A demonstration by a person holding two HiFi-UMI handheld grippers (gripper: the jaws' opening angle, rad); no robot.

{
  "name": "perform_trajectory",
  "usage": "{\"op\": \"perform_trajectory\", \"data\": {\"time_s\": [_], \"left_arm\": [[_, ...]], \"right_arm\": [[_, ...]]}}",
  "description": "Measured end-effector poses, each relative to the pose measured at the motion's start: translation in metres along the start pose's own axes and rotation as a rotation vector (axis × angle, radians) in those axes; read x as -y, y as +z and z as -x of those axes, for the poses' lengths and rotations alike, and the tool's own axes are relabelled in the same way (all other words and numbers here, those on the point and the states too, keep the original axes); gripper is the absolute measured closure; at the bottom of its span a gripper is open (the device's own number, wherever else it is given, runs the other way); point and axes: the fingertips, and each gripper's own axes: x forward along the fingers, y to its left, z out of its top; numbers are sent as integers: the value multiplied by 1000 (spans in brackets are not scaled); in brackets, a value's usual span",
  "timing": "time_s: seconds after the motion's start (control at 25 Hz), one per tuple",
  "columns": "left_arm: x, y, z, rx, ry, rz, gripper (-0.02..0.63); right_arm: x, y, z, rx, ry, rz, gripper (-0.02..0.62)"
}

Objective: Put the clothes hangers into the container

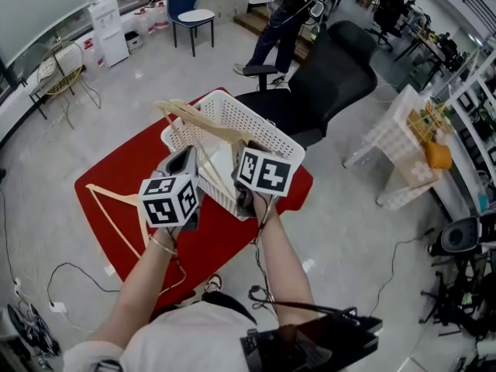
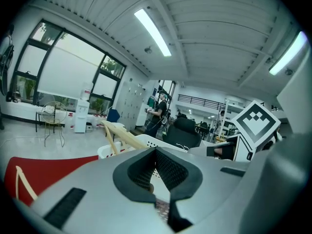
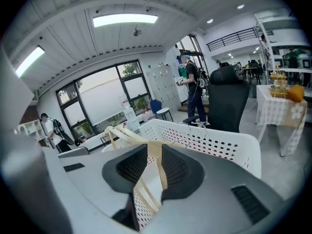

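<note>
Right tool (image 3: pixel 155 154): jaws pinching the slim bars of a wooden clothes hanger (image 3: pixel 157 165), held at the near wall of the white perforated basket (image 3: pixel 222 141). The hanger's upper part leans over the basket rim among other wooden hangers (image 1: pixel 192 118) that stand out of the basket.

Left tool (image 2: pixel 157 167): jaws slightly apart, just beside the right tool at the basket's near side; nothing seen gripped.

The basket stands on the red surface (image 1: pixel 116 173). One more wooden hanger (image 1: pixel 107 208) lies flat on that surface, to the left of the basket.
</note>
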Motion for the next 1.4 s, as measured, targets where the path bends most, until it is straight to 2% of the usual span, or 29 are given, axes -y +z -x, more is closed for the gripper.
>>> {"op": "perform_trajectory", "data": {"time_s": [0.12, 0.36, 0.56, 0.68, 0.88, 1.08, 1.4], "left_arm": [[-5, 2, 15, 1, -10, -16, 604], [-28, 14, 54, 26, -51, -38, 604], [-63, 21, 104, 50, -97, -59, 604], [-81, 20, 126, 46, -128, -80, 604], [-87, 20, 156, 55, -188, -97, 604], [-96, 5, 188, 19, -239, -98, 604], [-113, -33, 244, -10, -254, -92, 604]], "right_arm": [[-14, 5, 15, 76, -11, 17, 537], [-62, 5, 37, 214, 25, 41, 566], [-111, -8, 63, 326, 39, -32, 577], [-136, -20, 76, 376, 23, -24, 578], [-174, -43, 99, 395, 60, -50, 578], [-200, -79, 119, 393, 3, -78, 578], [-231, -152, 151, 373, -50, -118, 578]]}}
